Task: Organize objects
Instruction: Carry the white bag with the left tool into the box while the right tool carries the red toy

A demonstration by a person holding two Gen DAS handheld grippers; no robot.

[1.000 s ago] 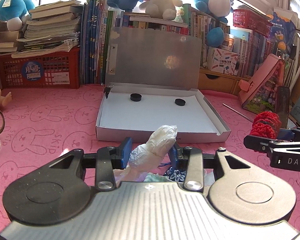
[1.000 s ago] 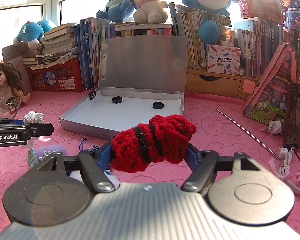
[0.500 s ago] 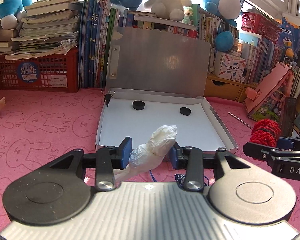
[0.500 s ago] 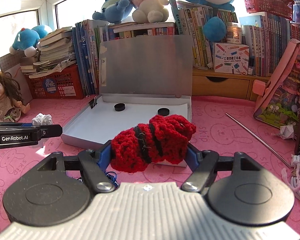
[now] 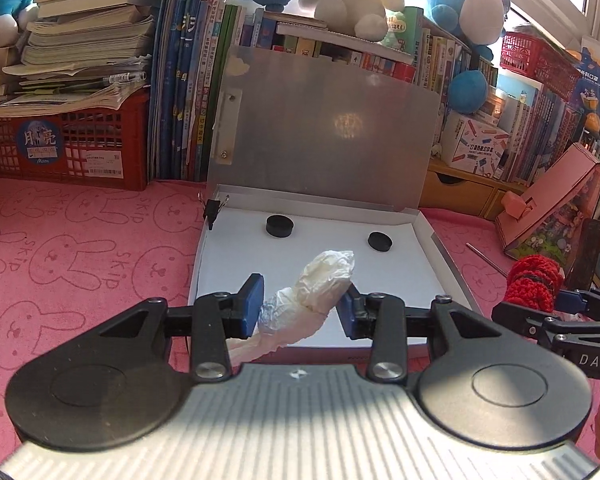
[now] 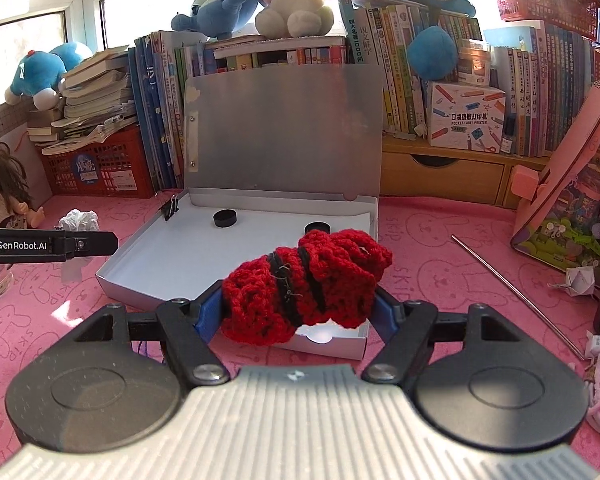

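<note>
Left gripper (image 5: 300, 300) fingers pinching white plastic wad (image 5: 312, 292); right gripper (image 6: 300, 304) fingers clamping red crochet bundle (image 6: 306, 284); open box (image 5: 444, 264) at 12 o'clock.

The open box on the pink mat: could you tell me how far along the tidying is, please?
Done: the box so far holds only two black discs and a binder clip. In hand: the left gripper holds a white plastic bundle, the right gripper a red crocheted piece. Left: putting both in, plus the crumpled paper.

Red crochet bundle (image 6: 306, 282) between jaws
</note>
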